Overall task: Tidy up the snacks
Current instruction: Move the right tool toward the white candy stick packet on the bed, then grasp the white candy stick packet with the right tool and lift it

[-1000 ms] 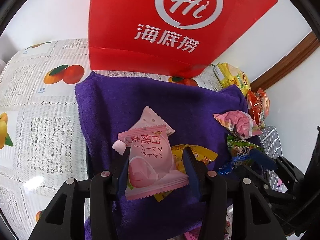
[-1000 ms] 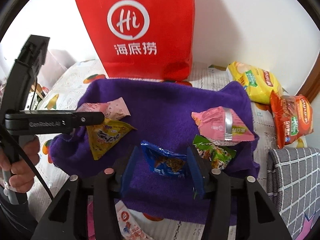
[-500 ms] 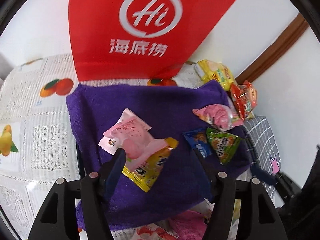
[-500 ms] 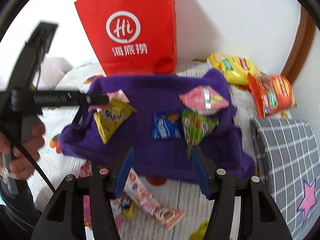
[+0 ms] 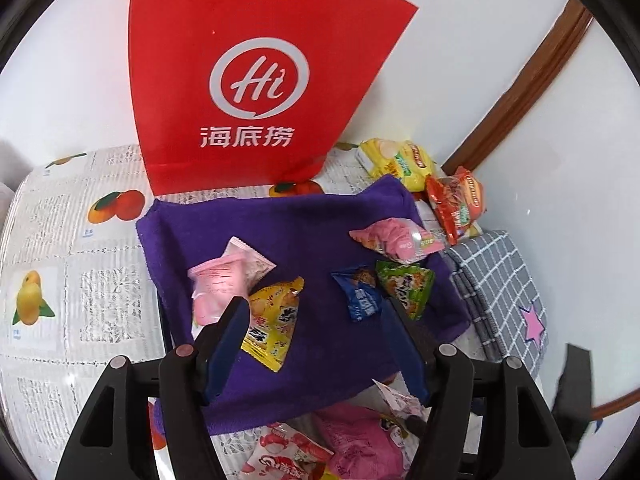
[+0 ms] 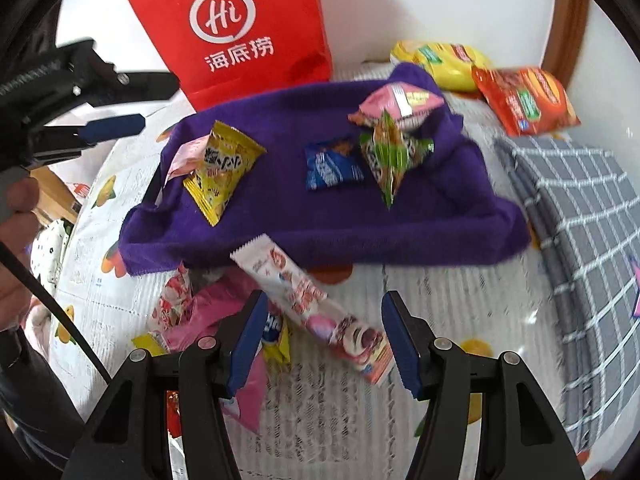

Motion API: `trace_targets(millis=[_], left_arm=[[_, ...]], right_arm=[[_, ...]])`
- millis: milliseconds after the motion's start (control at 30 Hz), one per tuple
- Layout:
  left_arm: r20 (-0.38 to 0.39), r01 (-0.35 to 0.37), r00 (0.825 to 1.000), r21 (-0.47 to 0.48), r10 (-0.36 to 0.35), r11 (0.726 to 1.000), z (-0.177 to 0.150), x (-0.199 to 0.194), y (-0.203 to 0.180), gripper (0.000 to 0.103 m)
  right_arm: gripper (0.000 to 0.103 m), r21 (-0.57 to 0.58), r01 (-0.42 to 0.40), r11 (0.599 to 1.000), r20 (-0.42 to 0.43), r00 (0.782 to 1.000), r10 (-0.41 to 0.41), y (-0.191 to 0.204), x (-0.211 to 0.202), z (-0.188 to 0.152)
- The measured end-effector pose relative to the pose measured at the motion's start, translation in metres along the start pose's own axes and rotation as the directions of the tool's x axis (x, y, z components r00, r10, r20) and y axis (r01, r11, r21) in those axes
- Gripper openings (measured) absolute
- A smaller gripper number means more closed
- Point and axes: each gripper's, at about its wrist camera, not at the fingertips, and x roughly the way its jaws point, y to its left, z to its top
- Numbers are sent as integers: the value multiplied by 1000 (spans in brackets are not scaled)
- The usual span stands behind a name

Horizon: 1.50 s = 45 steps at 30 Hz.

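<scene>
A purple towel lies on the table before a red paper bag. On it rest a pink peach packet, a yellow packet, a blue packet, a green packet and a pink packet. My left gripper hangs open above the towel, holding nothing. My right gripper is open over a long white-and-pink packet on the table in front of the towel, not gripping it. The left gripper's fingers show at the upper left of the right wrist view.
Loose snacks and a pink bag are piled near the towel's front edge. A yellow chip bag and a red chip bag lie at the back right. A grey checked cloth lies folded on the right. A hand holds the left gripper.
The left gripper let go of the pink peach packet, opened and rose. The right gripper let go of the blue packet, opened and drew back over the loose snacks in front of the towel.
</scene>
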Motion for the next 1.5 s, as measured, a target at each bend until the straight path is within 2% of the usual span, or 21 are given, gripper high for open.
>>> trace_targets(millis=[367,433,600,700,967,1000,1133,1300,1500], left_arm=[[4,51,999,15,-51,999,-3,-11,-8,67],[7,56,998,14,-56,998,-3,-13,-8,67],[9,62,998,7,-62,998,-2,-15,-6,67],[9,67,998,-2,-67,998,-1,-17,-4,67],[7,68,998,-4,-68,998,-1,-16,-2,67],[6,68,998,-4,-68,998,0,-16,-2,67],[7,69,998,-5,-69,998,-1,-16,-2,67],[7,70,998,-6,-70,998,-1,-16,-2,67],[7,71,997,-5,-71,997,-2,-16,-3,67]], right_arm=[[62,68,20,997,2,1000,-20,1,15,-9],[66,86,23,996,-1,1000,-23,-2,19,-8],[67,75,54,996,2,999,-54,0,28,-5],[67,80,35,996,5,999,-35,-1,31,-3],[47,61,19,998,-1,1000,-19,6,26,-4],[38,57,9,998,-3,1000,-9,7,25,-5],[28,56,-2,998,-1,1000,2,8,18,-9],[25,49,-8,999,11,1000,7,7,9,-12],[27,27,17,999,12,1000,-17,9,7,-12]])
